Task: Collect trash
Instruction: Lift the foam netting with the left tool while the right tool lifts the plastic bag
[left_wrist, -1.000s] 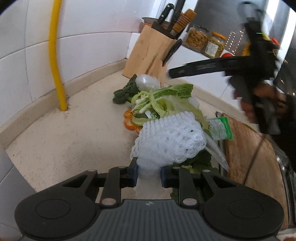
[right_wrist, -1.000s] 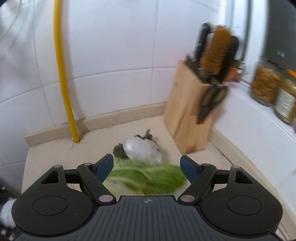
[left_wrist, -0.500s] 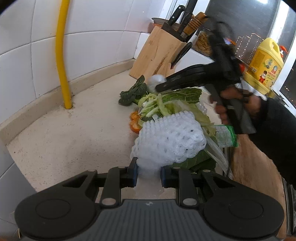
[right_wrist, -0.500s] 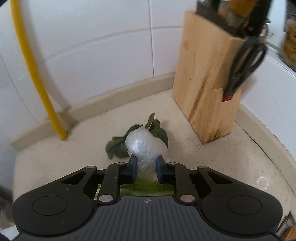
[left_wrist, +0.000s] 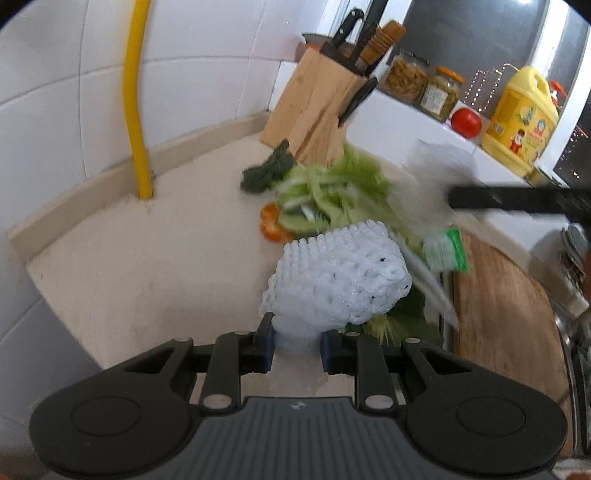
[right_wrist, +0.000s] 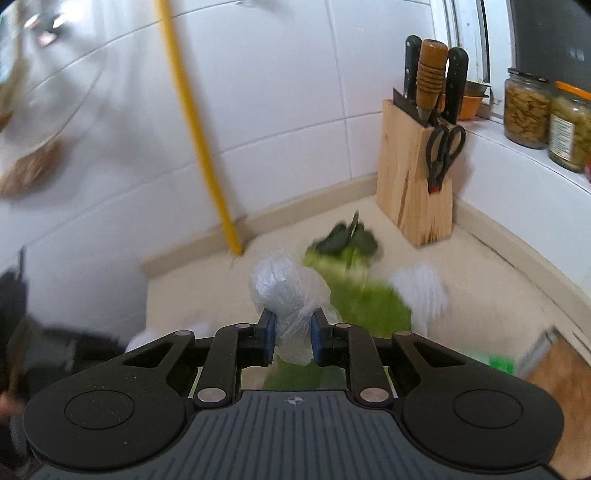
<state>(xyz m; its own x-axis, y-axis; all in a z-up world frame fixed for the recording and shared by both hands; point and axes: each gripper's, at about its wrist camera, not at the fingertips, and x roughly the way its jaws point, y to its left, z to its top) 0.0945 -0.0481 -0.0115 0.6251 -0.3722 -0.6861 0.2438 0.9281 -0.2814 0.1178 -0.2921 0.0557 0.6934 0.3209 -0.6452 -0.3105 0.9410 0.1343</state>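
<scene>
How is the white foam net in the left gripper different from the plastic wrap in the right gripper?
The foam net is opaque white with a woven mesh of holes; the plastic wrap is clear, smooth film, crumpled into a ball. The foam net looks blocky and wide; the plastic wrap looks rounder. Shared: the left gripper and right gripper each pinch theirs at its lower end.
</scene>
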